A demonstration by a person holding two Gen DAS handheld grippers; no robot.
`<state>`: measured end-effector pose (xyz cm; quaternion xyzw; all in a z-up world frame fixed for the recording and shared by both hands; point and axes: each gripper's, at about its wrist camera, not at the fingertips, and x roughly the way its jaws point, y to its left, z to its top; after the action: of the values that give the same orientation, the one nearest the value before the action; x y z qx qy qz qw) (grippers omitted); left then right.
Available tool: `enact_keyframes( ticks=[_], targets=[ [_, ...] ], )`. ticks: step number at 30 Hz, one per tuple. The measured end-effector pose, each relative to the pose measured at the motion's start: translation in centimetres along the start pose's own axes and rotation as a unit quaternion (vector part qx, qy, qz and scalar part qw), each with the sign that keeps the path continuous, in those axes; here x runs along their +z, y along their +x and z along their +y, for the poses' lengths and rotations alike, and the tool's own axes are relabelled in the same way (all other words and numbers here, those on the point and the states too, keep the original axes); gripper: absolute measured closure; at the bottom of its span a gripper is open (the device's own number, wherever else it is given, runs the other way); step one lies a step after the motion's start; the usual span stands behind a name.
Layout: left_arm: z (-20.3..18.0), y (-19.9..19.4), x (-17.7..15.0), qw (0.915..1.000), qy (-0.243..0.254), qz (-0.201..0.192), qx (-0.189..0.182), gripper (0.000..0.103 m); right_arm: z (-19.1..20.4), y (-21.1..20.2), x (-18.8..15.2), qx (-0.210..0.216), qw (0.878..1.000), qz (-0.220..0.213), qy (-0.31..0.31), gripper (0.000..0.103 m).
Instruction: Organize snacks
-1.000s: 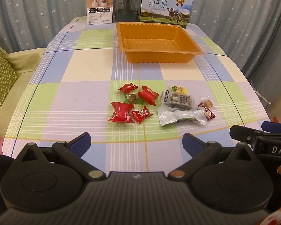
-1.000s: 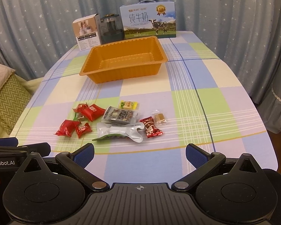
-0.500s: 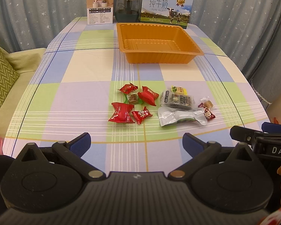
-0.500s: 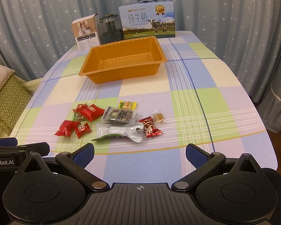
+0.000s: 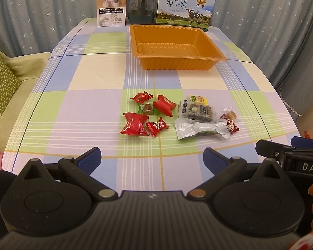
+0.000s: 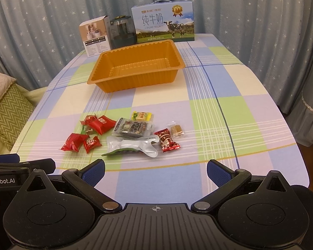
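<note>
I have both tongs held low over the near edge of the bench, side by side. My left tongs stand wide apart with nothing between the blue pads, and my right tongs are spread just as wide and empty.

The snacks lie in a loose cluster on the checked cloth ahead of me, nearer to me than the tray. On the left side I see the red candies, with a small green-wrapped sweet among them. Beside them are a dark snack bar touching a yellow packet behind it, a silver pouch in front, and a small brown candy at the right end.

The orange tray sits empty farther back, well apart from the snacks. Behind it stand a milk carton, a dark jar and a small white box.
</note>
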<state>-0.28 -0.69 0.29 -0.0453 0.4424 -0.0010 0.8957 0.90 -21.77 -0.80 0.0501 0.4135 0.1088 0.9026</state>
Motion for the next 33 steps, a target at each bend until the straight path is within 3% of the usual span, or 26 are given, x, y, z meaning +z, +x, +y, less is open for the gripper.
enact_keyframes(
  ticks=[24, 33],
  targets=[
    [0.0, 0.0, -0.2, 1.0, -0.007, 0.0, -0.003, 0.0, -0.2, 0.0, 0.0, 0.001, 1.0, 0.0, 0.001, 0.0],
    [1.1, 0.7, -0.1, 0.9993, -0.026, 0.004, -0.028, 0.0, -0.8, 0.4, -0.4, 0.0, 1.0, -0.004, 0.01, 0.0]
  ],
)
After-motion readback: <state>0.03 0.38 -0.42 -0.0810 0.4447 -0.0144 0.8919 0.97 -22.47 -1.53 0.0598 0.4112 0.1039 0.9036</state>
